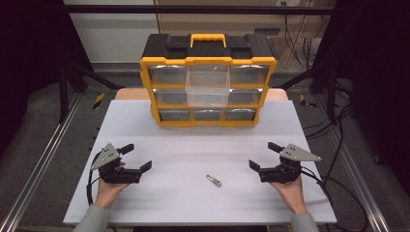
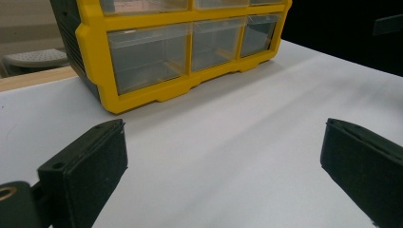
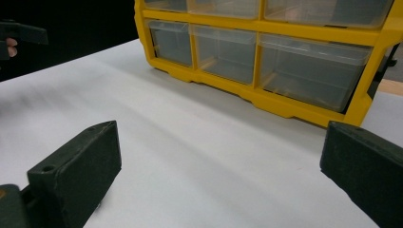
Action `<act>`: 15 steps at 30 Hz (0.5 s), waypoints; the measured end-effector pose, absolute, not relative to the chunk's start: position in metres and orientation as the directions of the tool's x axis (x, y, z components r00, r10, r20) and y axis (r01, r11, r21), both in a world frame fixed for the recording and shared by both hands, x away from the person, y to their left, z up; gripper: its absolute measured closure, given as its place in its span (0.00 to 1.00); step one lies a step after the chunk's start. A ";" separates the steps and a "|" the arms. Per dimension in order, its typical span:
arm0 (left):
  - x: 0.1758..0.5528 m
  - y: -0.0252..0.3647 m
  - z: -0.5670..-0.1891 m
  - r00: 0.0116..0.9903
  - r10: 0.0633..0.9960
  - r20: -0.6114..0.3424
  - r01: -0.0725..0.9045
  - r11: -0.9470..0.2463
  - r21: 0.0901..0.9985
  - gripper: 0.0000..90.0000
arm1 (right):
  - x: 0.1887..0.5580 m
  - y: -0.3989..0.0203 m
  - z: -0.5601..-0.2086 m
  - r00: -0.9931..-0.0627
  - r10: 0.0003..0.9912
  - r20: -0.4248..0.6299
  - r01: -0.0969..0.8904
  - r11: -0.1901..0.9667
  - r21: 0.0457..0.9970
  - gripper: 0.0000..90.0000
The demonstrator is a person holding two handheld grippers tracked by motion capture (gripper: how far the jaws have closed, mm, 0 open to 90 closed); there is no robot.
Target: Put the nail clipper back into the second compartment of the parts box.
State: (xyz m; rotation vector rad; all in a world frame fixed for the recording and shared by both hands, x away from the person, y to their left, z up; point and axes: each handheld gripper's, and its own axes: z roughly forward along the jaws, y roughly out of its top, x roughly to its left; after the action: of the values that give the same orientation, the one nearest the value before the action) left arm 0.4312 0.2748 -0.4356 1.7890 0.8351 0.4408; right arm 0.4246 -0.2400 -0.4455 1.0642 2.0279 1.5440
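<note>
A yellow and black drawer cabinet (image 1: 208, 82) stands at the far middle of the white table (image 1: 193, 145); its top-middle clear drawer (image 1: 208, 86) is pulled out. A small metal piece (image 1: 213, 180) lies on the table near the front, between my hands. My left gripper (image 1: 136, 157) rests at the front left, open, nothing between its jaws. My right gripper (image 1: 264, 155) rests at the front right, open and empty too. In the left gripper view the cabinet (image 2: 180, 47) shows its bottom row of drawers, as does the cabinet (image 3: 266, 57) in the right gripper view.
Black frame posts and metal rails (image 1: 43, 159) run along both sides of the table. Cables (image 1: 338, 140) trail on the floor at the right. A wooden board (image 1: 130, 93) lies under the cabinet's rear.
</note>
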 end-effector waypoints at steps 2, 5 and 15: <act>0.431 0.275 -0.436 0.687 0.720 -0.095 0.329 -0.192 0.925 0.02 | 0.425 -0.239 -0.445 -0.643 0.752 0.145 0.342 0.112 0.933 0.01; 0.431 0.275 -0.436 0.687 0.720 -0.097 0.331 -0.191 0.924 0.02 | 0.425 -0.237 -0.445 -0.641 0.753 0.149 0.352 0.116 0.929 0.01; 0.431 0.275 -0.437 0.685 0.721 -0.099 0.335 -0.192 0.922 0.02 | 0.424 -0.220 -0.443 -0.666 0.734 0.133 0.371 0.171 0.913 0.01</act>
State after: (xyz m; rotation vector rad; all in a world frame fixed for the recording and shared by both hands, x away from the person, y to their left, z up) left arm 0.4315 0.2750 -0.4370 1.7916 0.8408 0.4360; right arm 0.4243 -0.2203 -0.4426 1.0519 2.1155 1.4928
